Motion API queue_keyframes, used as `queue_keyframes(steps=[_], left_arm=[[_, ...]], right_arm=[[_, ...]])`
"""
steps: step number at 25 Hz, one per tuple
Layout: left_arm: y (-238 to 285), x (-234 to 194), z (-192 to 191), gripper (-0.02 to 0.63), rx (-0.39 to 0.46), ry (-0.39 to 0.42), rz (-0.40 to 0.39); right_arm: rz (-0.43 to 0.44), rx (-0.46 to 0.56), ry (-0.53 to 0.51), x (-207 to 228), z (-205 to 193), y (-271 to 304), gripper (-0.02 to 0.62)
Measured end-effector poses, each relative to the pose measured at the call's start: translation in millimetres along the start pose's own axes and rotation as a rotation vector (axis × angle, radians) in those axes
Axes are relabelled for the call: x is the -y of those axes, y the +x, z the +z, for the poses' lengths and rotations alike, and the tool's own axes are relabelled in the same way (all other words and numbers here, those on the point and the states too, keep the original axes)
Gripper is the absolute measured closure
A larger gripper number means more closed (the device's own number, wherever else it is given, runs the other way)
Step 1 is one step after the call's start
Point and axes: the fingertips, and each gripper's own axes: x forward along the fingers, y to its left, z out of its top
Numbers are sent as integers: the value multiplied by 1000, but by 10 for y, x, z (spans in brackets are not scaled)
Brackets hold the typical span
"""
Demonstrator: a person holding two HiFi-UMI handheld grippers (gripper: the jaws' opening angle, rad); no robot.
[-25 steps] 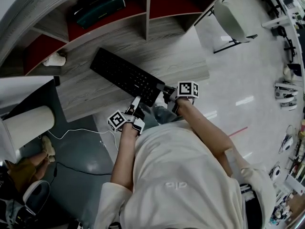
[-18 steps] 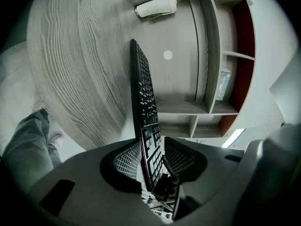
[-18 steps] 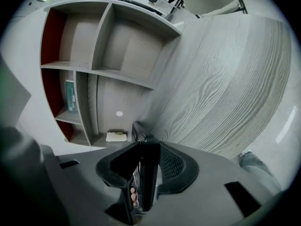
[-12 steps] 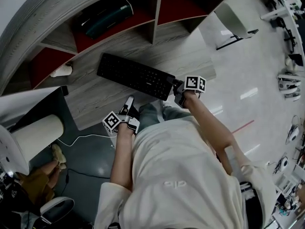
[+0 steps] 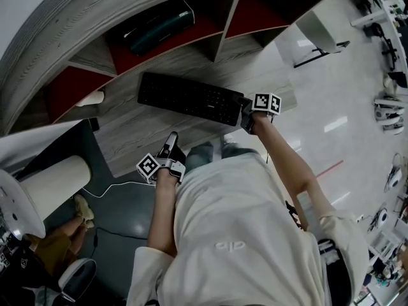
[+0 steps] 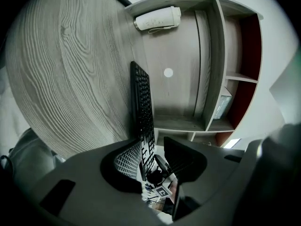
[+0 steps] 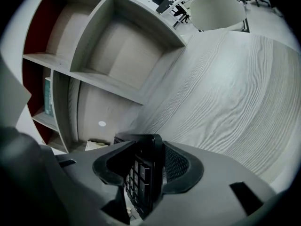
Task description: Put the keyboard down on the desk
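Note:
The black keyboard (image 5: 188, 99) lies flat on the grey wood desk (image 5: 137, 136), in front of the shelf openings. My right gripper (image 5: 244, 110) is at its right end. The jaws are opening with the keyboard's end (image 7: 146, 168) still between them, and a gap shows beside the keys. My left gripper (image 5: 172, 139) stands open near the desk's front edge, apart from the keyboard. In the left gripper view its jaws (image 6: 153, 147) look along the keyboard (image 6: 141, 107) with nothing held.
Shelf cubbies with red backs rise behind the desk; one holds a dark teal box (image 5: 159, 24). A white object (image 5: 92, 98) lies at the desk's left. A white cylinder (image 5: 54, 177) and a cable (image 5: 121, 187) are on the floor left, a white chair (image 5: 319, 34) right.
The keyboard has gone further onto the desk and turned more level across it. The left gripper has come away from the keyboard's near corner and drawn back toward the person.

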Motion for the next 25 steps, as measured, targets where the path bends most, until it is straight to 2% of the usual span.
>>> queue_keyframes(steps=[12,21,25], left_arm=[[-57,-18,309,453,-1,-6,17],[-6,-61,419,453,-30,-18,27],[3,-56,477,453,-36,-20,20]], right_arm=[[-95,6,-44,149,253,222,383],[-242,3,-123,278,361,331,349],[-266,6,-122,289,367,359,347]])
